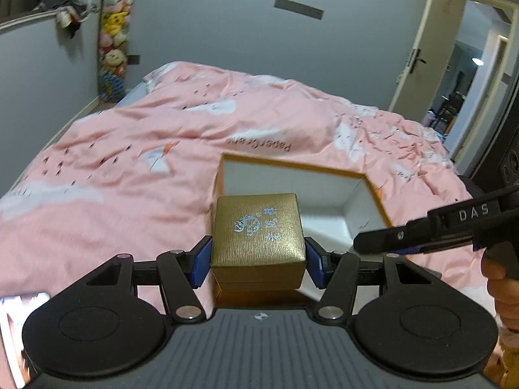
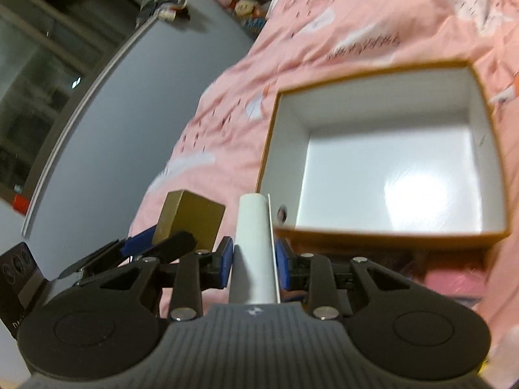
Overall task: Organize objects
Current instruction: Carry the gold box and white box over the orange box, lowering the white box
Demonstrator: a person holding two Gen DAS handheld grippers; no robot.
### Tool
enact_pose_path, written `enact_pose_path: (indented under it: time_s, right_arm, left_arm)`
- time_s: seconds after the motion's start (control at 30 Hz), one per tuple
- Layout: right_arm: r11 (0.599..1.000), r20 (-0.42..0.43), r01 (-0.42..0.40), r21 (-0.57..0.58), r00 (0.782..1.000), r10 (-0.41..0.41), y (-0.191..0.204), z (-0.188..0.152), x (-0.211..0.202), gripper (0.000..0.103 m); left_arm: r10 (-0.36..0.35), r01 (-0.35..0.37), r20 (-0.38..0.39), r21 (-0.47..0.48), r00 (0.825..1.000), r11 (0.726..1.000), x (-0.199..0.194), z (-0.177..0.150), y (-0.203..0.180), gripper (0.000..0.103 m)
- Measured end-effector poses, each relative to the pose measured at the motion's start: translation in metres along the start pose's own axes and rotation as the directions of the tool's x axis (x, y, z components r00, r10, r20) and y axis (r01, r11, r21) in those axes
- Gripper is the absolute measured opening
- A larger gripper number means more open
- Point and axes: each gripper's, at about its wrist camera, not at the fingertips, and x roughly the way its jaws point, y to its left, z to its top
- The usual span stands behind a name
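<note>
Bedroom: grey walls, bed under a rumpled pink printed duvet (image 1: 136, 149); pale door (image 1: 421, 48) standing open at far right of the left wrist view; tall column of stuffed toys (image 1: 113, 39) in the far corner; window with grey frame (image 2: 48, 81) at left of the right wrist view.

Open box: large, shallow, orange-brown cardboard with glossy white inside (image 2: 382, 175), resting on the duvet; nothing visible inside; light glare on its floor.

Left gripper (image 1: 258, 259): black linkage, blue pads (image 1: 202, 265) pressed on both sides of a small gold textured cube box (image 1: 258, 236) bearing a silver printed emblem on its lid; box upright, held clear of the bedding, just in front of the open box's near wall.

Right gripper (image 2: 254, 253): blue pads close together, clamped on a white cylindrical tube (image 2: 254, 240) with a thin white flat edge along its right side; tube lying along the fingers, tip pointing toward the open box's near left corner; jaws narrow, holding.

Relation of grippers: side by side, near each other; right gripper's black finger marked "DAS" entering from the right edge of the left wrist view, below the open box's near corner; gold cube and its gripper seen at left in the right wrist view.

Person: fingers (image 1: 499, 285) wrapped on the right gripper's handle at the right edge.

Focus: duvet and open box slightly blurred in both views.
</note>
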Motion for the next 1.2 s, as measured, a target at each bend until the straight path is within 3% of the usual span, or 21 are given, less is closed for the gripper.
enact_pose_path:
  time_s: [0.2, 0.43, 0.63, 0.8, 0.87, 1.0, 1.2]
  right_arm:
    - [0.996, 0.083, 0.087, 0.024, 0.993, -0.089, -0.023, 0.04, 0.015, 0.03]
    - [0.978, 0.068, 0.207, -0.004, 0.976, -0.206, -0.051, 0.063, 0.093, 0.03]
    - [0.957, 0.058, 0.277, -0.087, 0.96, -0.273, -0.06, 0.054, 0.13, 0.03]
    - [0.898, 0.094, 0.365, -0.247, 0.931, -0.353, -0.043, 0.034, 0.15, 0.03]
    - [0.865, 0.073, 0.401, -0.303, 0.914, -0.399, -0.037, 0.025, 0.163, 0.03]
    - [0.847, 0.062, 0.403, -0.346, 0.911, -0.409, -0.032, 0.016, 0.176, 0.03]
    - [0.946, -0.04, 0.27, -0.178, 0.959, -0.281, -0.052, 0.037, 0.173, 0.032]
  left_arm:
    - [-0.03, 0.03, -0.023, 0.011, 0.999, 0.999, 0.045, 0.025, -0.002, 0.067]
    - [-0.045, 0.043, -0.056, -0.035, 0.997, 0.998, 0.092, 0.035, 0.017, 0.067]
    - [-0.061, 0.059, -0.052, -0.024, 0.997, 0.998, 0.113, 0.038, 0.023, 0.067]
    - [-0.062, 0.061, -0.05, -0.023, 0.997, 0.998, 0.124, 0.04, 0.028, 0.067]
    - [-0.067, 0.065, -0.048, -0.029, 0.997, 0.997, 0.127, 0.042, 0.03, 0.067]
    - [-0.073, 0.071, -0.04, -0.033, 0.997, 0.997, 0.127, 0.042, 0.035, 0.067]
    - [-0.073, 0.072, -0.042, -0.037, 0.996, 0.997, 0.128, 0.043, 0.036, 0.067]
